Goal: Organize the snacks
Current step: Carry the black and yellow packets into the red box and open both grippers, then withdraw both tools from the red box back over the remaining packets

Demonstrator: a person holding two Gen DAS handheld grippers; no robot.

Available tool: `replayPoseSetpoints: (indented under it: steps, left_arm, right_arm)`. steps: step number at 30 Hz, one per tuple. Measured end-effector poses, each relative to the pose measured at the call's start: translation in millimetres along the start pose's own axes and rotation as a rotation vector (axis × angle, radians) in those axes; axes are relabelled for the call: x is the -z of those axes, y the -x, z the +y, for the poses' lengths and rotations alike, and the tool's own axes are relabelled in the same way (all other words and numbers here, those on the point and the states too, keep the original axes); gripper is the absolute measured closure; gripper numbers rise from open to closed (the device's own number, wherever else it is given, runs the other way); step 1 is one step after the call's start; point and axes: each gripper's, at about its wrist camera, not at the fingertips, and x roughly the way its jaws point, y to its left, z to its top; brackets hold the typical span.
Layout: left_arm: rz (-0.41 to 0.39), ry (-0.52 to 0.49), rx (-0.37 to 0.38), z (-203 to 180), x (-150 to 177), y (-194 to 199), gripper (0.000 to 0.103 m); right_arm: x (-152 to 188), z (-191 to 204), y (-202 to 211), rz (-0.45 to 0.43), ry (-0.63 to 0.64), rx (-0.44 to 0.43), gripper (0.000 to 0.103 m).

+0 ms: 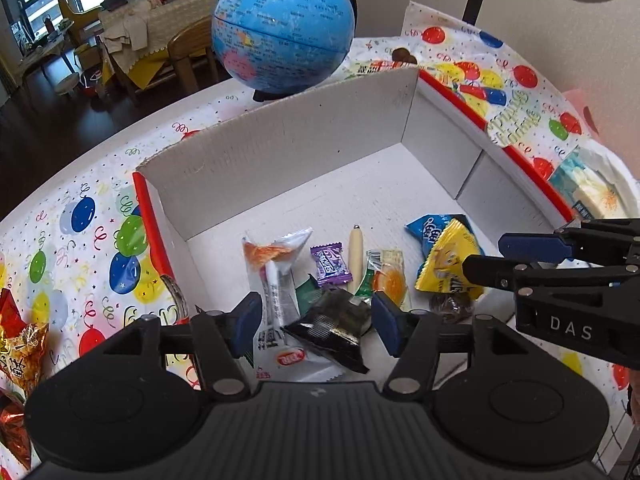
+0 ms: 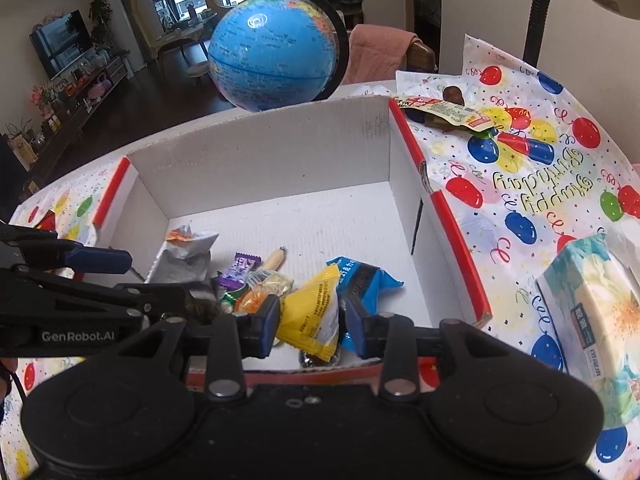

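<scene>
Your left claw (image 1: 316, 322) gapes around the black foil packet (image 1: 332, 332); your right claw (image 2: 310, 330), empty, straddles the yellow pouch (image 2: 314, 318) upright.

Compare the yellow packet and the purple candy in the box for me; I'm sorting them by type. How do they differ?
The yellow packet is a puffy, pyramid-shaped bag, while the purple candy is a flat wrapper with crimped ends. The yellow packet is clearly bigger than the purple candy. The yellow packet leans on a blue packet; the purple candy lies beside a cream stick. Both are sealed and inside the white box.
</scene>
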Motion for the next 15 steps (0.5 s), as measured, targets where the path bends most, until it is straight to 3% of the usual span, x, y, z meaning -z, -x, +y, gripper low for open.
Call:
replayPoseSetpoints:
  steps: [5,8,11,15]
  left_arm:
    - [-0.027,0.014,0.021,4.7,4.4,17.1,0.043]
    - [-0.053,0.024,0.027,8.9,8.4,29.9,0.037]
    - [-0.076,0.038,0.037,14.7,12.7,43.2,0.036]
    - [-0.106,0.052,0.041,24.3,20.2,62.1,0.035]
  right_arm:
    - [2.2,5.3,15.4,-0.02,0.014,-0.005,0.058]
    - [3.5,10.0,25.3,-0.032,0.018,-0.006,0.055]
    - [5.0,16.8,37.2,-0.054,0.025,-0.009,0.046]
    - [6.1,29.4,52.4,-0.082,0.039,-0.02,0.041]
